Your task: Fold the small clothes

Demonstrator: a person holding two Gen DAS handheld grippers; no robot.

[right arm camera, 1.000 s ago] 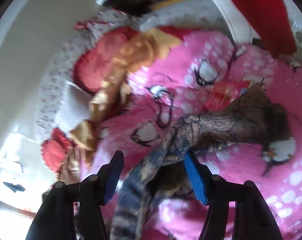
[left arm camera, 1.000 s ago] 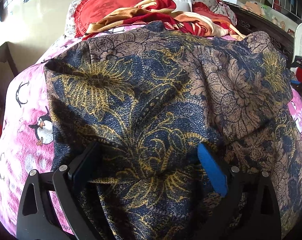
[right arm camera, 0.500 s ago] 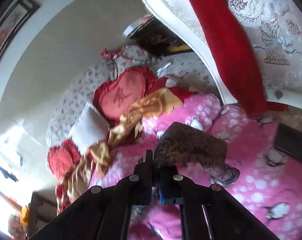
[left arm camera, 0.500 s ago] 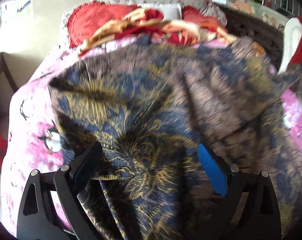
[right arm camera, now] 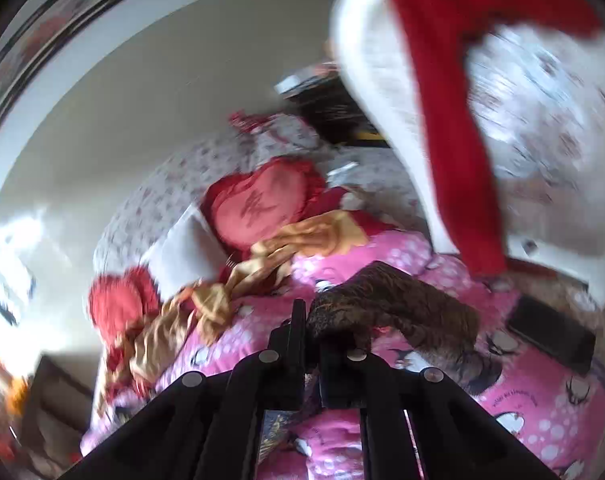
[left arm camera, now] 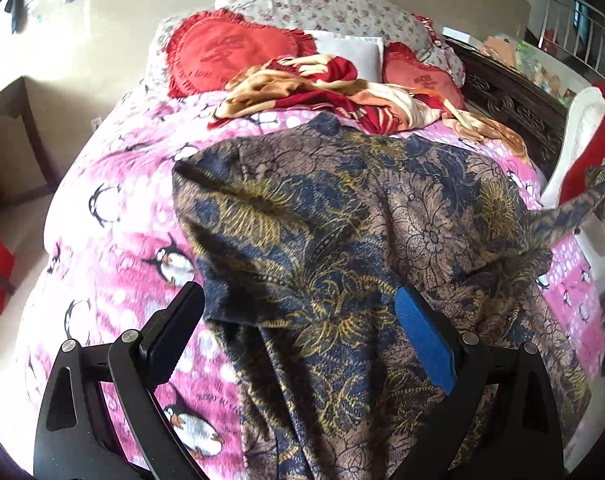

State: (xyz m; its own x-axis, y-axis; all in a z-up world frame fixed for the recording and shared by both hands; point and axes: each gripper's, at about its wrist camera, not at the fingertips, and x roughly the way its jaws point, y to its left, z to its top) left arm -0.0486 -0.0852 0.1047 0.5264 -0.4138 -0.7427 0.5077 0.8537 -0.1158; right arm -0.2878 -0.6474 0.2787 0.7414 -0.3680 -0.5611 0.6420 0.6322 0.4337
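Now the right gripper (right arm camera: 311, 344) is clamped flat on a corner of the dark blue, brown and gold floral garment (left arm camera: 342, 272); a second ago its jaws stood wide, straddling that same bunched edge low over the pink penguin-print fleece blanket (left arm camera: 114, 264). Since then it has come up and rolled. The pinched corner (right arm camera: 382, 300) now arches off the bed just ahead of the fingertips, and in the left view the same corner is drawn out to a taut point (left arm camera: 574, 212) at far right, toward the white chair with the red cloth (left arm camera: 582, 144) over it.

Left gripper (left arm camera: 298, 332) is wide open, black pad on one side, blue pad on the other, nothing pressed. Cloth runs between and under the fingers but isn't gripped. It has lifted a bit too; more blanket shows beside the near edge of the garment than before.

The garment itself lies spread across the bed directly ahead of the left gripper, near hem under it, far edge near the red and gold crumpled blanket (left arm camera: 342, 92) and red heart-shaped cushions (left arm camera: 222, 56) beyond.

My read: first grasp is done, one corner is under control, so the fold or a straightening pull can start. Second corner isn't secured yet, so the left needs to close on the near edge before any clean fold.
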